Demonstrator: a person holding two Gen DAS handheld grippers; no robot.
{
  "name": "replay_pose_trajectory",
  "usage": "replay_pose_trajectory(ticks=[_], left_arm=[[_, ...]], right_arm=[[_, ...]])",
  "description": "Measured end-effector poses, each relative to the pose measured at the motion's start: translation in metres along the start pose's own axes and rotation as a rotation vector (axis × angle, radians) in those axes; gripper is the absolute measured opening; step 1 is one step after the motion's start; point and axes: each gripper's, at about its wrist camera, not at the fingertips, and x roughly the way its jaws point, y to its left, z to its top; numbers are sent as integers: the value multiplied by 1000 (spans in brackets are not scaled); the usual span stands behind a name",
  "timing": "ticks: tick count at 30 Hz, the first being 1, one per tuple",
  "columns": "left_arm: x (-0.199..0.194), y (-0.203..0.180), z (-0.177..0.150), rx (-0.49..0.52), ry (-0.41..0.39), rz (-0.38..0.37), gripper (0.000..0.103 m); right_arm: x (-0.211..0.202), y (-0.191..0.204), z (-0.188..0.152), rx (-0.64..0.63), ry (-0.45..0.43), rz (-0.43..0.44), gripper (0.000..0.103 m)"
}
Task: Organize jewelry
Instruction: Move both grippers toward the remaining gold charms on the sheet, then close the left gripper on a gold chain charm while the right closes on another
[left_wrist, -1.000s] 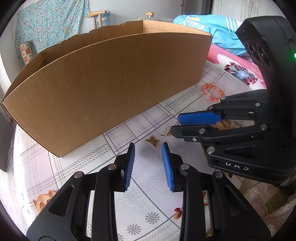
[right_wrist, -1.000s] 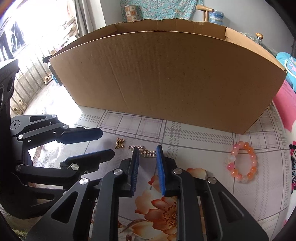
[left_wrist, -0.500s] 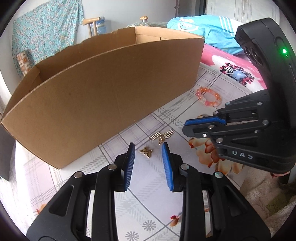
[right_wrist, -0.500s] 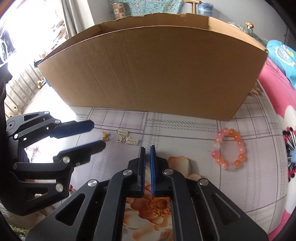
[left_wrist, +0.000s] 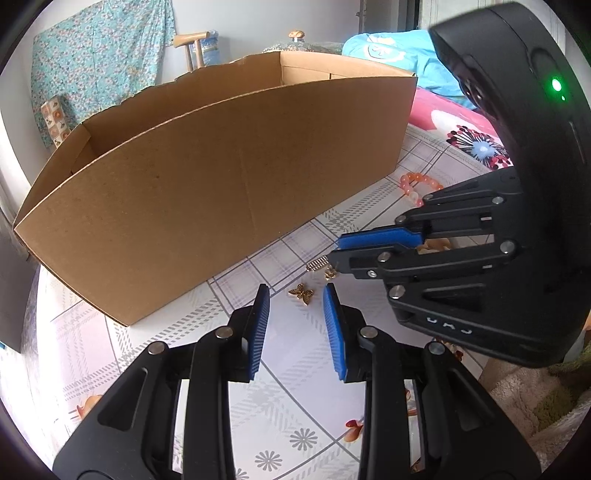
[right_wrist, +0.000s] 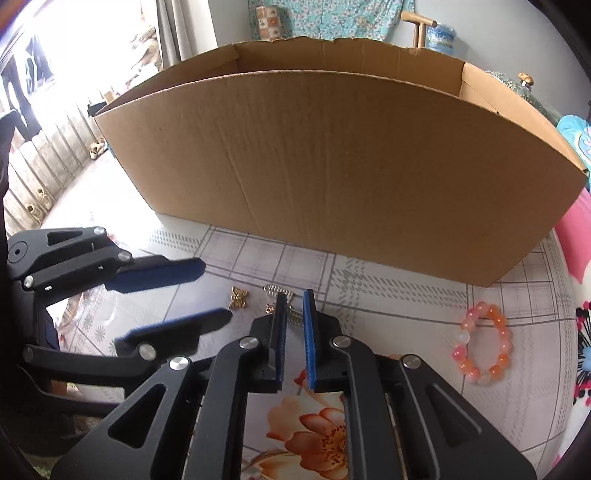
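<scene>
A small gold butterfly charm (left_wrist: 302, 293) lies on the patterned tablecloth just beyond the tips of my open left gripper (left_wrist: 295, 295); it also shows in the right wrist view (right_wrist: 238, 297). Gold dangling earrings (right_wrist: 279, 293) lie at the tips of my right gripper (right_wrist: 294, 295), whose jaws stand a narrow gap apart with nothing between them. In the left wrist view the right gripper (left_wrist: 334, 251) covers part of the earrings (left_wrist: 318, 264). A pink-orange bead bracelet (right_wrist: 484, 343) lies to the right. The left gripper (right_wrist: 212, 291) is open beside the charm.
A large open cardboard box (left_wrist: 221, 177) stands behind the jewelry, also seen in the right wrist view (right_wrist: 332, 162). A pink floral cloth (left_wrist: 476, 144) lies at the far right. The tablecloth (right_wrist: 406, 295) has a plaid and flower print.
My right gripper had closed to almost shut, then reopened a little and moved forward onto the earrings. My left gripper stayed open and edged closer to the butterfly charm.
</scene>
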Motion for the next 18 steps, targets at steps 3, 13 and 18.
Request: replay_pose_trajectory(ticks=[3,13,18], left_arm=[[-1,1,0,-2,-9,-14,28],[10,-3,11,-2,-1,-34,27],[23,-8,16,27,37,-19,22]], right_arm=[[-3,-9,-4,43,13,3,9],[-10,-23,-26,108,21,-23,9],[-11,-28,-33,135,8,0,9]])
